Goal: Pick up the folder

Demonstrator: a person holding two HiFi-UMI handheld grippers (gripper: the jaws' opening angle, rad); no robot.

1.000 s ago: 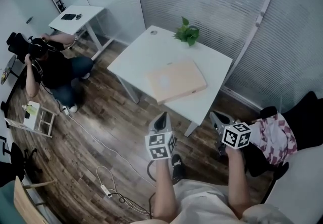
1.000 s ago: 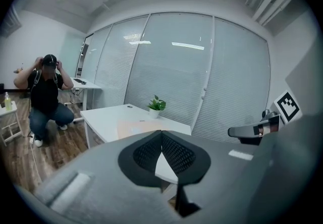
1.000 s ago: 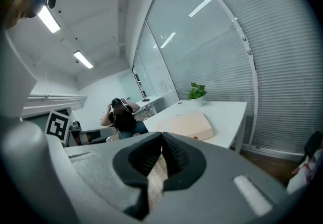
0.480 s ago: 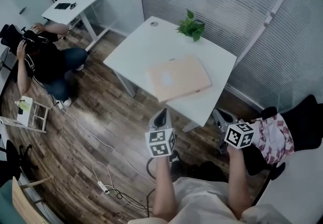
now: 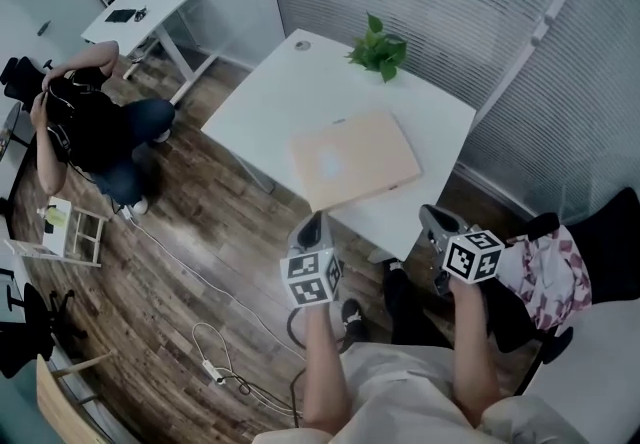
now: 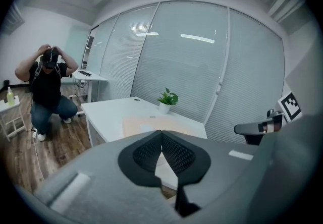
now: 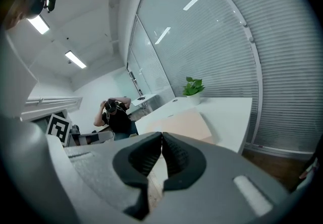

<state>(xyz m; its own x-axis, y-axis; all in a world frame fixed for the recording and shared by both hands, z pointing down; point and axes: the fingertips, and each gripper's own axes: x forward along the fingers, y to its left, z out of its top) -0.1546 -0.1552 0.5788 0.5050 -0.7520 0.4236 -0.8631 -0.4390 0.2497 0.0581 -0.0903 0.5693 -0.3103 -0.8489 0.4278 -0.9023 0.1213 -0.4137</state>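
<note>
A flat peach folder [image 5: 355, 160] lies on the white table [image 5: 265, 92], its near corner over the table's front edge. My left gripper [image 5: 311, 225] hovers over the floor just short of that near corner, jaws shut and empty. To its right my right gripper [image 5: 431, 221] hangs by the table's front right edge, also shut with nothing in it. In the left gripper view the pressed-together pads [image 6: 174, 156] sit in front of the folder [image 6: 146, 124]. The right gripper view shows the folder [image 7: 184, 123] beyond its shut pads [image 7: 144, 160].
A small potted plant [image 5: 378, 44] stands at the table's far edge. A person [image 5: 85, 127] crouches on the wood floor at the left, near a second white table [image 5: 140, 12] and a small white rack [image 5: 65, 232]. A cable [image 5: 215, 357] loops on the floor. A patterned bag [image 5: 545, 272] lies at the right.
Both grippers have moved forward toward the table's front edge and sit closer to the folder. The crouching person has raised both hands to the head.
</note>
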